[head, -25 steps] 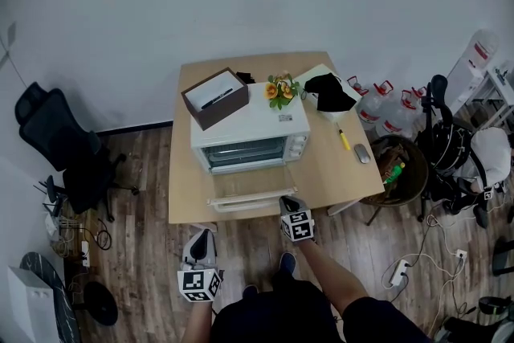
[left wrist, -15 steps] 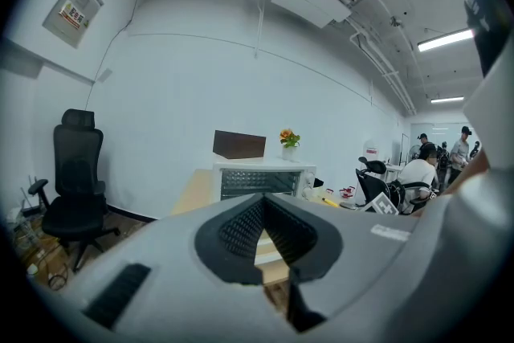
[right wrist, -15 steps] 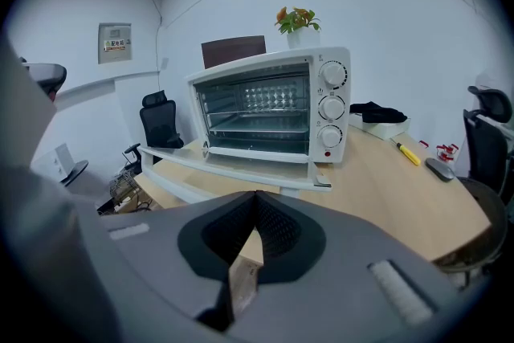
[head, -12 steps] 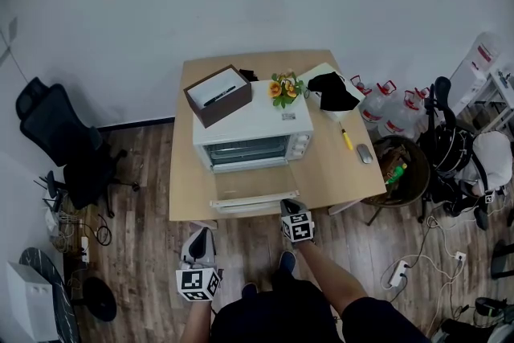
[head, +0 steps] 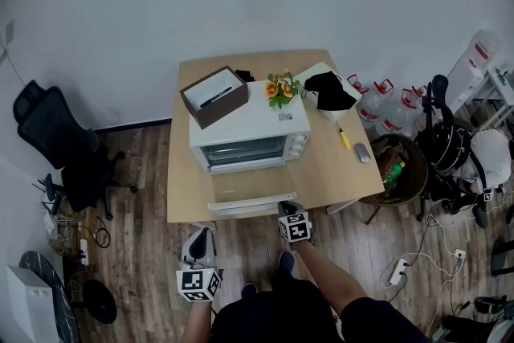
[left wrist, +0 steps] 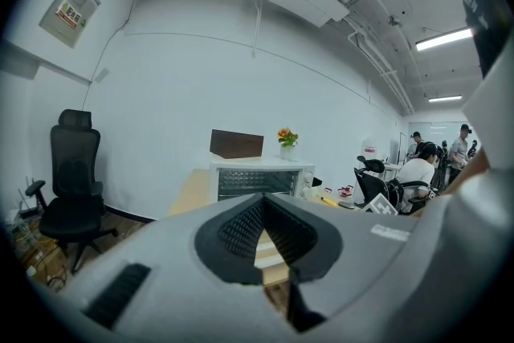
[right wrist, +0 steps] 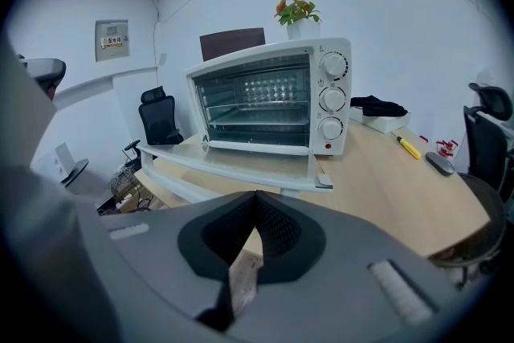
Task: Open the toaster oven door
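Door: glass door point(head: 250, 190) of white metal toaster oven point(head: 249, 128) lay fully down.
Left gripper point(left wrist: 263, 198): jaws together, nothing held.
Right gripper point(right wrist: 255, 195): jaws together, nothing held, near door.

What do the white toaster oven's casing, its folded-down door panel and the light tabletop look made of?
White toaster oven casing: likely painted sheet metal, with a smooth matte white finish and crisp folded edges.
Door: a clear pane, probably glass, in a white frame; the table's tan colour shows through it.
Tabletop: a pale wood-look surface with faint, even grain and low sheen. Laminate or veneer; can't tell which.
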`<action>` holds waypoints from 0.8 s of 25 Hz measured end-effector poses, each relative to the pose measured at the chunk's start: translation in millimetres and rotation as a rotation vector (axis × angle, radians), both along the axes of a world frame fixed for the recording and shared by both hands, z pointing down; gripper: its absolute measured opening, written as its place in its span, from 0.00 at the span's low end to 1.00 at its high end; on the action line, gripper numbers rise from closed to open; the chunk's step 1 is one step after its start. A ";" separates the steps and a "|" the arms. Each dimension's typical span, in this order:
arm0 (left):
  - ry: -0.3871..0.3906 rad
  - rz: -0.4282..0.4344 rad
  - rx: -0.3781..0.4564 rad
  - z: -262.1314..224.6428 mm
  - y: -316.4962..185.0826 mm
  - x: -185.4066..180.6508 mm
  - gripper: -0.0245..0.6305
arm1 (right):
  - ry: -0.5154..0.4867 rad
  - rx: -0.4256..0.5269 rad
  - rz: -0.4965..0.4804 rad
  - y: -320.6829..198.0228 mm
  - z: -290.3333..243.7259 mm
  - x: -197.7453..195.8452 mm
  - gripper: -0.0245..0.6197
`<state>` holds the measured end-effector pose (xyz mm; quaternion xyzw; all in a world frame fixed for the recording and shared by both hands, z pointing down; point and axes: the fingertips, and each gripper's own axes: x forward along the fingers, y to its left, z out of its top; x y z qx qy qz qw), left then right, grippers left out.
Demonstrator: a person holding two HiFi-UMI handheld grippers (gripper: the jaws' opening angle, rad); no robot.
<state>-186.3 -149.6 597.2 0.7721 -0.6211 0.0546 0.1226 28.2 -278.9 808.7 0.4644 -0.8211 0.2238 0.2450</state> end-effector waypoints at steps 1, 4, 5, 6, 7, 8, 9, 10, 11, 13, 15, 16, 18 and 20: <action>0.000 0.001 0.000 -0.2 0.1 -0.2 0.03 | -0.001 -0.007 0.002 0.9 1.3 -0.2 0.05; -0.005 0.000 -0.003 -0.5 0.6 -0.6 0.03 | -0.014 -0.032 0.010 3.3 6.1 -0.4 0.05; -0.007 -0.001 -0.004 -0.4 0.6 -0.3 0.03 | -0.018 -0.040 0.012 3.7 8.1 -0.4 0.05; -0.006 -0.001 -0.005 -0.1 0.7 0.4 0.03 | -0.020 -0.047 0.014 4.3 10.4 0.0 0.05; -0.005 -0.001 -0.007 0.5 1.1 1.1 0.03 | -0.022 -0.052 0.017 5.0 12.7 0.6 0.05; -0.004 0.000 -0.010 1.2 1.7 1.5 0.03 | -0.023 -0.055 0.021 5.8 14.9 1.0 0.05; -0.004 -0.001 -0.012 2.0 2.6 1.2 0.03 | -0.025 -0.058 0.025 6.6 17.0 1.1 0.05; -0.005 -0.002 -0.015 3.0 3.4 0.4 0.03 | -0.027 -0.062 0.028 7.3 19.1 0.8 0.05; -0.009 -0.004 -0.018 4.0 4.2 -0.7 0.03 | -0.030 -0.068 0.031 7.8 21.4 0.4 0.05; -0.027 -0.004 -0.022 4.9 5.2 -2.0 0.03 | -0.038 -0.082 0.035 8.8 26.1 0.1 0.05; -0.029 -0.005 -0.024 4.6 5.5 -3.1 0.03 | -0.039 -0.089 0.035 9.6 29.9 -0.1 0.05; -0.025 -0.008 -0.026 4.6 5.5 -3.7 0.03 | -0.038 -0.091 0.034 9.9 31.7 -0.2 0.05; -0.021 -0.014 -0.029 5.9 5.8 -3.5 0.03 | -0.034 -0.099 0.033 10.5 35.9 0.8 0.05; -0.020 -0.012 -0.035 8.4 5.7 -1.4 0.03 | -0.027 -0.110 0.037 11.2 40.5 2.5 0.05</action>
